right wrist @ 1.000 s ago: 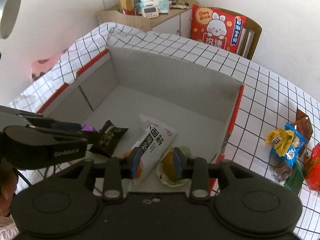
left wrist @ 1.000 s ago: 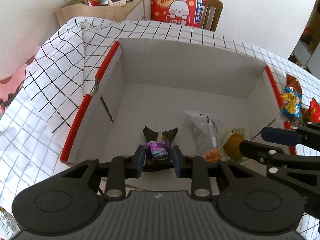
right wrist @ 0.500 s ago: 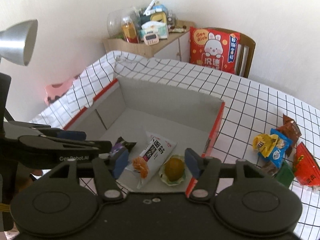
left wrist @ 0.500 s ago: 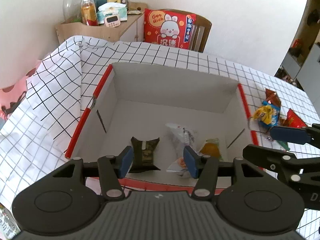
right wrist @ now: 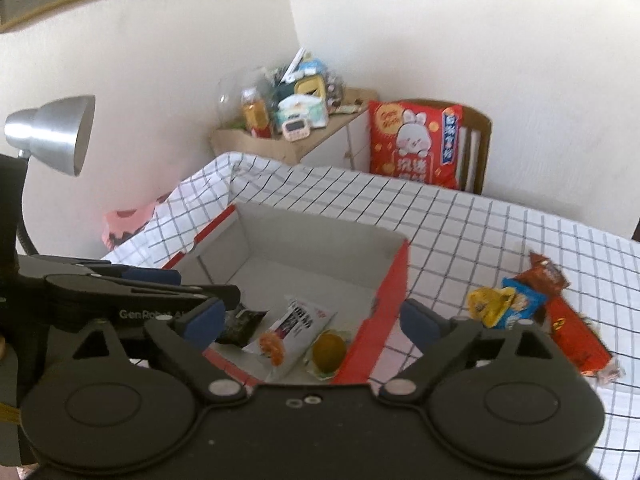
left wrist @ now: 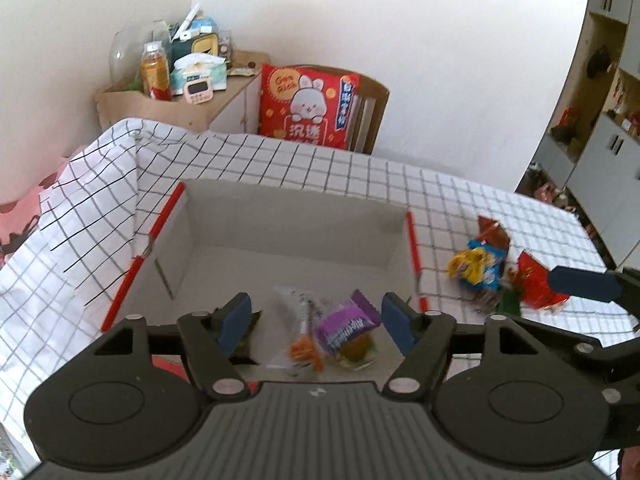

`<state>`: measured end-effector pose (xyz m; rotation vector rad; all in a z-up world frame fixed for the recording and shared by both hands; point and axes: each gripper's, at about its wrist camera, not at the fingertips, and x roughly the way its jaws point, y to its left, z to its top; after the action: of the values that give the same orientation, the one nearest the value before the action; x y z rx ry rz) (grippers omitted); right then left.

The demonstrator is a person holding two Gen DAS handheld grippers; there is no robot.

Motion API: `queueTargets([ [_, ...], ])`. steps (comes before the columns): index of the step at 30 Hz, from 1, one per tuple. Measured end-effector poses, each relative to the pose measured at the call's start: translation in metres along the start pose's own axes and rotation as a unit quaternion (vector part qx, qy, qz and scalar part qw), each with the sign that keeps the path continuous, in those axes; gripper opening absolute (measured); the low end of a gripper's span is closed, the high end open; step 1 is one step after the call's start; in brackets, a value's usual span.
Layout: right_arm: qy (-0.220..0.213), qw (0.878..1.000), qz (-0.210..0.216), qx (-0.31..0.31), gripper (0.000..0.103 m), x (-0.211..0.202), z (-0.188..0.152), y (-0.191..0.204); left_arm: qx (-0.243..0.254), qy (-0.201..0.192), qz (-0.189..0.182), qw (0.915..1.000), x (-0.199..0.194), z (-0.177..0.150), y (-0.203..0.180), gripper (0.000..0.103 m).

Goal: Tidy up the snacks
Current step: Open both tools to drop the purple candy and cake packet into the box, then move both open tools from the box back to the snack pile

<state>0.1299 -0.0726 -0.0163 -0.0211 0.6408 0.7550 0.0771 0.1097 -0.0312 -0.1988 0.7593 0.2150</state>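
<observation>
Both grippers hang over the box [left wrist: 288,220], left gripper [left wrist: 316,322] and right gripper [right wrist: 310,318] jaws opening, pinching nothing; purple snack [left wrist: 346,326] lies inside, more snacks [right wrist: 532,304] on the tabletop [right wrist: 480,224]

4 snack packets [left wrist: 347,330] in box [left wrist: 288,216], others [right wrist: 516,304] beside

We see a red rabbit cushion [left wrist: 308,106] on a wooden chair [left wrist: 374,114], a cluttered wooden cabinet [left wrist: 176,106] beside it, and a silver lamp [right wrist: 52,132] over the checked tablecloth [right wrist: 460,232].
</observation>
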Motion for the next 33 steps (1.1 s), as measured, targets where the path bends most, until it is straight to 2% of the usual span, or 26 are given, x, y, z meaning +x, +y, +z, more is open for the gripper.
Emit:
queueTargets([
  [3, -0.013, 1.0, 0.001, 0.008, 0.101, -0.011, -0.003, -0.012, 0.002, -0.006, -0.007, 1.0, -0.002, 0.0, -0.01, 0.075],
  [12, -0.019, 0.999, -0.016, 0.019, 0.102, -0.031, -0.016, -0.047, -0.014, 0.006, -0.009, 0.9998, 0.01, 0.002, -0.02, 0.075],
  [15, -0.015, 0.999, -0.021, 0.032, 0.102, -0.033, -0.022, -0.06, -0.023, 0.006, 0.029, 0.9993, 0.018, 0.006, -0.014, 0.075],
  [16, -0.014, 0.999, -0.023, 0.036, 0.102, -0.034, -0.024, -0.064, -0.022, 0.021, 0.056, 0.9979, 0.027, 0.006, -0.011, 0.075],
  [18, -0.01, 0.999, -0.024, 0.043, 0.102, -0.033, -0.027, -0.07, 0.003, 0.077, 0.116, 0.9902, 0.054, 0.003, -0.008, 0.075],
  [20, -0.007, 0.999, -0.025, 0.047, 0.102, -0.032, -0.03, -0.073, 0.014, 0.122, 0.148, 0.9813, 0.074, -0.004, -0.001, 0.075],
  [22, -0.008, 0.999, -0.023, 0.049, 0.102, -0.033, -0.032, -0.075, -0.007, 0.135, 0.145, 0.9802, 0.078, -0.009, 0.012, 0.075],
  [25, -0.006, 0.998, -0.022, 0.05, 0.102, -0.032, -0.035, -0.079, -0.038, 0.129, 0.138, 0.9812, 0.075, -0.006, 0.025, 0.075],
  [26, -0.005, 0.998, -0.022, 0.051, 0.102, -0.032, -0.035, -0.08, -0.051, 0.118, 0.128, 0.9834, 0.07, -0.002, 0.029, 0.075],
  [28, -0.004, 0.998, -0.023, 0.055, 0.102, -0.032, -0.036, -0.082, -0.077, 0.079, 0.078, 0.9909, 0.053, 0.003, 0.035, 0.075],
  [29, -0.005, 0.998, -0.022, 0.058, 0.102, -0.033, -0.036, -0.083, -0.074, 0.058, 0.073, 0.9929, 0.048, 0.003, 0.034, 0.075],
  [30, -0.005, 0.998, -0.022, 0.061, 0.102, -0.033, -0.036, -0.085, -0.037, 0.061, 0.107, 0.9917, 0.052, 0.0, 0.027, 0.075],
  [31, -0.005, 0.998, -0.023, 0.062, 0.102, -0.032, -0.036, -0.085, 0.002, 0.09, 0.144, 0.9855, 0.063, -0.001, 0.019, 0.071],
  [32, -0.003, 0.998, -0.023, 0.062, 0.102, -0.032, -0.037, -0.086, 0.022, 0.118, 0.164, 0.979, 0.072, -0.002, 0.015, 0.068],
  [33, -0.001, 0.998, -0.023, 0.061, 0.102, -0.031, -0.036, -0.086, 0.007, 0.124, 0.147, 0.9812, 0.072, -0.002, 0.018, 0.067],
])
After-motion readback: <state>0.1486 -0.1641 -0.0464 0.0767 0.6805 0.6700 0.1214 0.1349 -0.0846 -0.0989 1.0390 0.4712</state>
